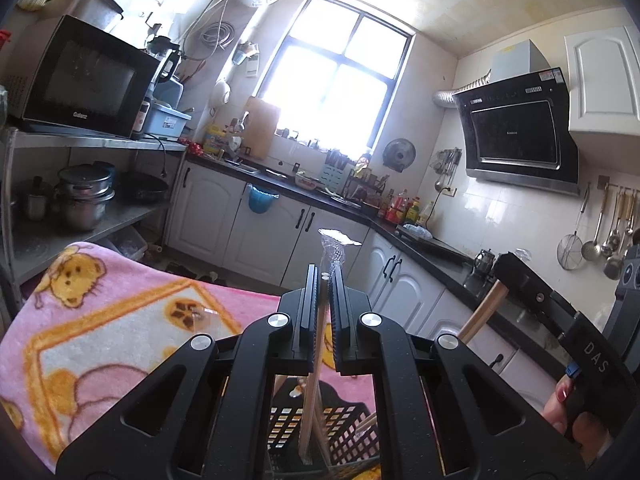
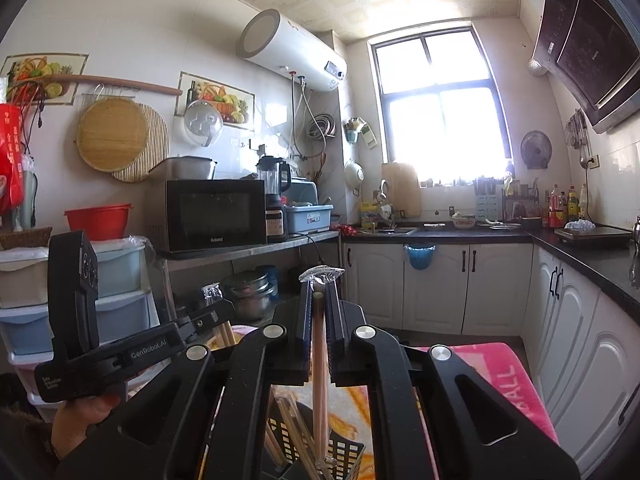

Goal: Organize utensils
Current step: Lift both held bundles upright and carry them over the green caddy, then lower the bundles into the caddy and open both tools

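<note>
My left gripper (image 1: pixel 325 276) is shut on a pair of wooden chopsticks in a clear plastic sleeve (image 1: pixel 316 360); the sleeve's crinkled top sticks out above the fingertips, and the lower ends hang over a black slotted utensil basket (image 1: pixel 344 432). My right gripper (image 2: pixel 318 286) is shut on another wrapped pair of chopsticks (image 2: pixel 319 380), held upright over the same black basket (image 2: pixel 344 454), where several chopsticks lean. From the left wrist, the right gripper (image 1: pixel 502 280) shows at the right with its wooden sticks. In the right wrist view the left gripper (image 2: pixel 216 312) is at the left, a hand beneath it.
The basket stands on a pink cartoon-print blanket (image 1: pixel 104 332). A metal rack with a black microwave (image 2: pixel 212 214) and steel pots (image 1: pixel 84 194) is to the left. White cabinets under a dark counter (image 2: pixel 440 234) run below the window and along the right wall.
</note>
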